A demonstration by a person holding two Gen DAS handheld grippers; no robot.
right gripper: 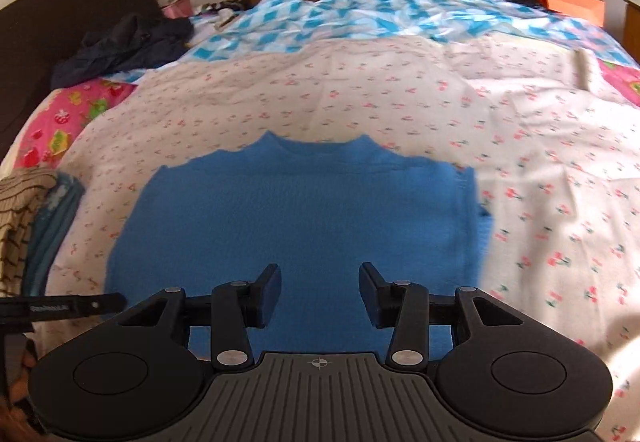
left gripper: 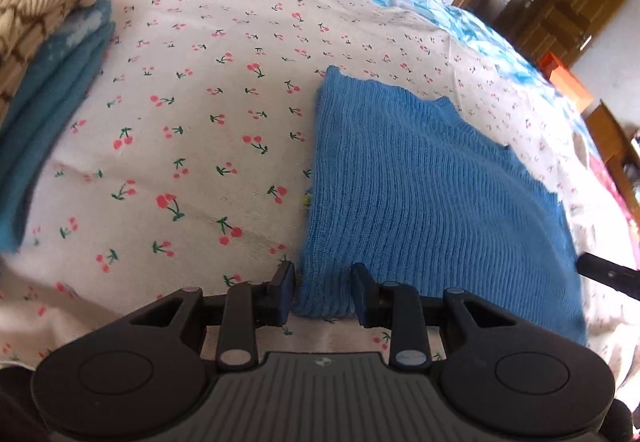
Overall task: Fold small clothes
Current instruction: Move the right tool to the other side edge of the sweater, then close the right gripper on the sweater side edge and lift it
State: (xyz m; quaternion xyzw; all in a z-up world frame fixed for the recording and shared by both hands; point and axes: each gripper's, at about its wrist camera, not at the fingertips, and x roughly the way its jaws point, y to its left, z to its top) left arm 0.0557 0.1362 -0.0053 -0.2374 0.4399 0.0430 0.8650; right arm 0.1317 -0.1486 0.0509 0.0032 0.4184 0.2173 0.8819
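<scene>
On bedsheet (right gripper: 400, 113) | blue sweater (right gripper: 296, 209) collar far | both hand-held grippers apart

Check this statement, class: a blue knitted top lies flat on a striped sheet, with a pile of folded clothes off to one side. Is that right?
Not quite. The sheet is not striped: it is pale with a print of small red cherries, as the left wrist view shows. The rest holds: the blue knitted top lies flat on it, and the pile of folded clothes sits off to one side.
</scene>
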